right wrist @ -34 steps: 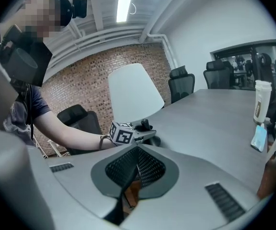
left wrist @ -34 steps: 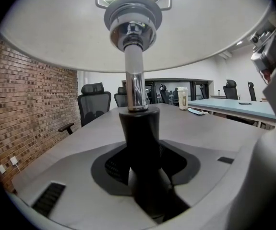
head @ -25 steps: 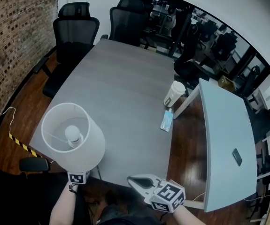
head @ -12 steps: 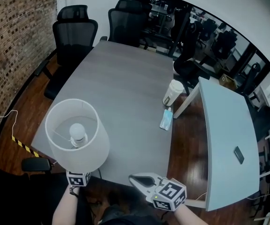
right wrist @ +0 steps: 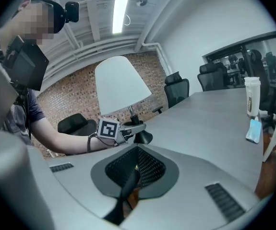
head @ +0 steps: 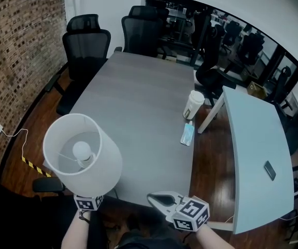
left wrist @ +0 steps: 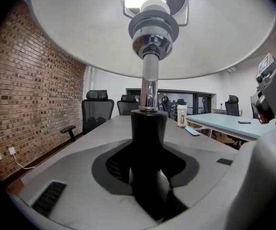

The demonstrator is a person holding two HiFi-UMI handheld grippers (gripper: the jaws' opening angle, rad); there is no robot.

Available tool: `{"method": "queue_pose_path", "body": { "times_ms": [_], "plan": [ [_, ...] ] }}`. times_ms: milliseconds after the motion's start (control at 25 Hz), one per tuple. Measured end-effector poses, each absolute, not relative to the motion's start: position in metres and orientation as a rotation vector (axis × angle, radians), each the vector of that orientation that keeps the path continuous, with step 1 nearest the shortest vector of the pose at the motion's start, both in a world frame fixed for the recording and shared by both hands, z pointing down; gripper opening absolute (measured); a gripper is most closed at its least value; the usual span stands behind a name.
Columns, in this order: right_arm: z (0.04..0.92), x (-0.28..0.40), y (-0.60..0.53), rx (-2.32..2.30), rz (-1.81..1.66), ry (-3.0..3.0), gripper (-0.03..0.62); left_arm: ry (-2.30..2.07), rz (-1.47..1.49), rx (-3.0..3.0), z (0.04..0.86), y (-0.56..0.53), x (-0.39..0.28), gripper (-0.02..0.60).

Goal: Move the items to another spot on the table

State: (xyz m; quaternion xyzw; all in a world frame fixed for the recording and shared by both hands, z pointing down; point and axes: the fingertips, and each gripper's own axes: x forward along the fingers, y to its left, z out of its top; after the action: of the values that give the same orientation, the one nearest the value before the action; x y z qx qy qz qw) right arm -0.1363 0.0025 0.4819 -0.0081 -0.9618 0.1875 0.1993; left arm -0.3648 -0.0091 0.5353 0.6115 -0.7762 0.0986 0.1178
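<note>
A table lamp with a white shade (head: 81,154) hangs above the near left corner of the grey table (head: 138,102). My left gripper (right wrist: 138,126) is shut on its black stem (left wrist: 148,143), just below the chrome neck (left wrist: 149,87). In the head view the shade hides those jaws and only the marker cube (head: 88,202) shows. The right gripper view shows the lamp (right wrist: 121,90) held off the tabletop, its round black foot (right wrist: 143,138) in the air. My right gripper (head: 159,198) stays shut and empty at the table's near edge.
A pale lidded cup (head: 193,104) and a flat blue packet (head: 187,134) lie at the table's right edge. A light blue table (head: 252,160) with a phone (head: 269,170) stands to the right. Black office chairs (head: 89,40) line the far side, a brick wall the left.
The lamp has risen in my left gripper; its shade looks larger and sits nearer the table's front left corner. The right gripper has kept still.
</note>
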Motion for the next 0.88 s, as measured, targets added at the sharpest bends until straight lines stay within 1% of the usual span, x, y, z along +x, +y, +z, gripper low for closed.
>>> {"method": "queue_pose_path", "body": {
  "times_ms": [440, 880],
  "plan": [
    [0.461, -0.141, 0.002, -0.032, 0.5, -2.735, 0.009, -2.241, 0.271, 1.925, 0.475, -0.009, -0.335, 0.155],
    [0.453, -0.133, 0.004, 0.004, 0.493, -2.745, 0.009, -2.168, 0.162, 2.01, 0.447, -0.012, -0.306, 0.155]
  ]
}}
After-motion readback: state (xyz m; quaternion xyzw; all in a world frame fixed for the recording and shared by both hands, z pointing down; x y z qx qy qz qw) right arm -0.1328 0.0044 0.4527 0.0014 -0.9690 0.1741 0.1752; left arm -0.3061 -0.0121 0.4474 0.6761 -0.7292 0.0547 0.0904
